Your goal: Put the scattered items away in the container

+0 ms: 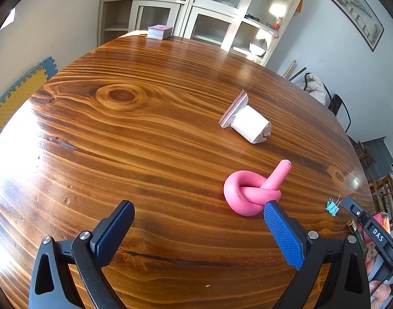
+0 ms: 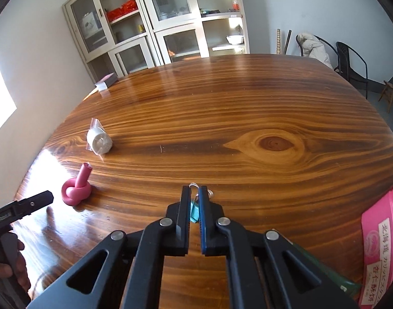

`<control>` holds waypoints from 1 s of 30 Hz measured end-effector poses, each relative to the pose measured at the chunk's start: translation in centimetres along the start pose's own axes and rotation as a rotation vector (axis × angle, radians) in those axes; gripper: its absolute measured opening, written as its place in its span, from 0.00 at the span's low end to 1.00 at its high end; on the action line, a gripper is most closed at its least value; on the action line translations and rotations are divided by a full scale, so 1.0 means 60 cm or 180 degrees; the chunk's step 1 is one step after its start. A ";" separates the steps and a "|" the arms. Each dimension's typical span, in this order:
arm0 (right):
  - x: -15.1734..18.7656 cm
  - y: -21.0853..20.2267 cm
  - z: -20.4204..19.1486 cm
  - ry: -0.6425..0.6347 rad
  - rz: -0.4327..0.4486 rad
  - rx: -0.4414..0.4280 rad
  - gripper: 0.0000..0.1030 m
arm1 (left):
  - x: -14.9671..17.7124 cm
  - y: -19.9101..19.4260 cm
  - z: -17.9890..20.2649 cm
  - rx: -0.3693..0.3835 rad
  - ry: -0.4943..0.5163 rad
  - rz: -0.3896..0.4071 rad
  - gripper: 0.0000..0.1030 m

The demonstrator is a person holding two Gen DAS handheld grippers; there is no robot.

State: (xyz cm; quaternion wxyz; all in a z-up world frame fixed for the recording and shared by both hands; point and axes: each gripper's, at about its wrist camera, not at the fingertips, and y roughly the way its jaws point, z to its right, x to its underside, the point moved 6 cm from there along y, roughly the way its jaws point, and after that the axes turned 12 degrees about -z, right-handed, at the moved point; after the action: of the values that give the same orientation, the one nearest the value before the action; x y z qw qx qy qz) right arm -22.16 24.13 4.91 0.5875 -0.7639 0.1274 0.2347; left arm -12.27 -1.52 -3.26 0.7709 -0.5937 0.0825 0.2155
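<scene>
My right gripper (image 2: 195,189) is shut on a small teal binder clip (image 2: 194,209), whose wire handles stick out past the fingertips just above the wooden table (image 2: 222,128). In the left wrist view the same clip (image 1: 332,206) shows at the tip of the right gripper (image 1: 350,206). My left gripper (image 1: 199,206) hangs open over bare wood, its right pad next to a pink knotted foam tube (image 1: 250,190). Farther back lies a white roll in a clear bag (image 1: 247,123). A pink printed box (image 2: 381,244) sits at the right edge.
A stack of cards (image 1: 159,32) rests at the table's far edge. A gold-capped green item (image 1: 353,228) lies near the pink box. Glass-door cabinets (image 2: 157,25) stand behind the table, black chairs (image 2: 350,59) to the right. A hand (image 2: 13,265) holds the left gripper.
</scene>
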 end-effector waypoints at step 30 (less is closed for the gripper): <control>0.006 0.051 -0.024 -0.0121 -0.0209 0.0578 0.30 | -0.002 -0.002 -0.003 0.0011 -0.0026 0.0039 0.99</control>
State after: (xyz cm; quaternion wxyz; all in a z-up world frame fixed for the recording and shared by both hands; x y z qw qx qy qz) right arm -22.98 21.93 2.43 0.6641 -0.7066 0.1119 0.2173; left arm -12.33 -1.73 -3.17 0.7709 -0.5909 0.0834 0.2225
